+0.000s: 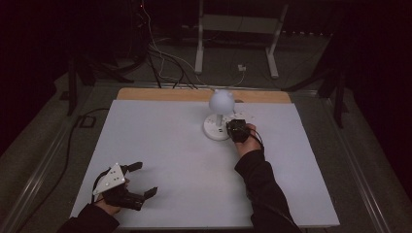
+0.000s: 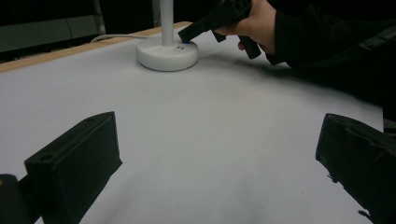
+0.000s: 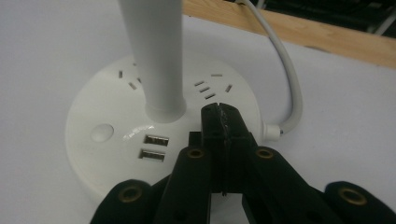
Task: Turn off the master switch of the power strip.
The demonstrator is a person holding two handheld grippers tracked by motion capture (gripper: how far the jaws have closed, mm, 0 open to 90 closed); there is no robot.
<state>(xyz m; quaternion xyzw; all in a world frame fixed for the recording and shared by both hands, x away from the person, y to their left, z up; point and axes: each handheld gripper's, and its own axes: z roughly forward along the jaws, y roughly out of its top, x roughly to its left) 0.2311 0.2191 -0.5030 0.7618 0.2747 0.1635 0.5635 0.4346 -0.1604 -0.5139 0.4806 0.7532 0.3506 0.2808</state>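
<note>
High view: 1 lamp (image 1: pixel 220 116), 2 claws — left (image 1: pixel 144 178) & right (image 1: pixel 232 127).

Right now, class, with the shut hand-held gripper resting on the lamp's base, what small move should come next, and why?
Probably shift the right hand-held gripper sideways to the round button and press; its shut tips sit on the lamp base past the USB ports, off the button.

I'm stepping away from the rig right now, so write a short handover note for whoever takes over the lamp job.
Right tongs: shut, empty, tips resting on top of the desk lamp base, beside the stem and USB ports.
Left tongs: open, empty, near the table's front left corner.
Lamp stands at the far middle, cord running off the back edge.
Done: base reached.
Left: probably pressing the round button; the globe doesn't look lit.
</note>
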